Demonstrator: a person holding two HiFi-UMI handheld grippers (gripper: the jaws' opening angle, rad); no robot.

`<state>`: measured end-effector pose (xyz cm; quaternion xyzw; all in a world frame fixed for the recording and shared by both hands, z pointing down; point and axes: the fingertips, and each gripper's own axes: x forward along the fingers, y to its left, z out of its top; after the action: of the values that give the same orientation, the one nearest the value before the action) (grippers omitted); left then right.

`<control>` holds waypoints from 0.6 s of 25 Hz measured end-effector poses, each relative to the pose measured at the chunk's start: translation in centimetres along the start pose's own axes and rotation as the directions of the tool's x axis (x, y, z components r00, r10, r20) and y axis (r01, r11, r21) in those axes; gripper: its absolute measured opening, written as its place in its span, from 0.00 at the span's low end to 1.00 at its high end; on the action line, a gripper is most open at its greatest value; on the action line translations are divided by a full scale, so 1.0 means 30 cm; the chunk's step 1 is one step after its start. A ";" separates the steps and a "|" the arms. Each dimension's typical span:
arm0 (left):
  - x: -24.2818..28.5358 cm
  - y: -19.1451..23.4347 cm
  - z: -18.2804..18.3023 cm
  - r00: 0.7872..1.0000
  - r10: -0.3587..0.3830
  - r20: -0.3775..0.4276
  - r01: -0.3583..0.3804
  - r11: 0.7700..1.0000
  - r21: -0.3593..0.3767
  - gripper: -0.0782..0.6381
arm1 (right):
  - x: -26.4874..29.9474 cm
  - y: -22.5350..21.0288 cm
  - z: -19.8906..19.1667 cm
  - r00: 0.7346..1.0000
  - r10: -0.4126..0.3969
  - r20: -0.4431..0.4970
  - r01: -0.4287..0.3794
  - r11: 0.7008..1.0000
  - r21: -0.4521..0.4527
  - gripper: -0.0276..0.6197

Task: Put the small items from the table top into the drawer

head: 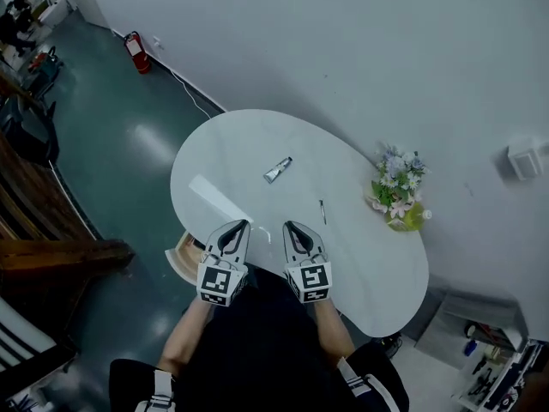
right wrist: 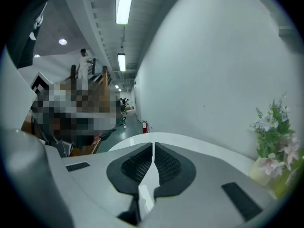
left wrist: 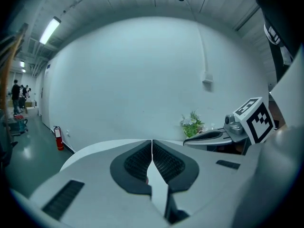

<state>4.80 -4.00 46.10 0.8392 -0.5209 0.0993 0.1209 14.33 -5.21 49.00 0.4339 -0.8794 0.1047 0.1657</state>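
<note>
Both yr hand-held grippers are empty w/ jaws pressed together. L hand-held gripper [head: 238, 225] and R hand-held gripper [head: 292, 225] sit side by side over the near edge of the worktop [head: 223, 148], tips aimed at 12 o'clock and dipped a little. That's prob. a carry pose while you line up; nothing shows btwn the pads in either gripper view. The task items lie apart on the bare top. A small silver tube [head: 277, 170] is at 12 o'clock from yr tips, well clear of them, long axis approx 7-to-1 o'clock; can't tell which end is the cap. A thin pen-like stick [head: 322, 212] lies near the R tips at 2 o'clock, axis almost 12-to-6. Further out that way a flower pot [head: 397, 191] stands by the far edge, prob. decor, not cargo. What looks like the drawer [head: 182, 257] pokes out under the worktop at 8 o'clock of the L one, so I'd judge it's open and ready, w/ nothing picked up yet.
</note>
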 end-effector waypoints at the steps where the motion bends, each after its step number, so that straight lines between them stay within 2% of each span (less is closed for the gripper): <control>1: 0.036 -0.006 -0.002 1.000 -0.014 -0.008 0.014 1.000 0.004 0.14 | 0.008 -0.023 -0.002 1.000 -0.007 -0.001 0.007 1.000 0.006 0.10; 7: 0.254 -0.032 -0.026 0.994 -0.082 -0.069 0.085 0.996 0.031 0.14 | 0.071 -0.158 -0.032 0.999 -0.032 -0.016 0.032 0.998 0.052 0.10; 15: 0.504 -0.009 -0.091 0.985 -0.120 -0.121 0.125 0.992 0.034 0.14 | 0.184 -0.315 -0.076 0.997 -0.052 -0.049 0.056 0.994 0.089 0.10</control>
<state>11.56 -15.91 53.08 0.8646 -0.4579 0.1519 0.1402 19.17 -14.17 53.59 0.4622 -0.8575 0.1498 0.1690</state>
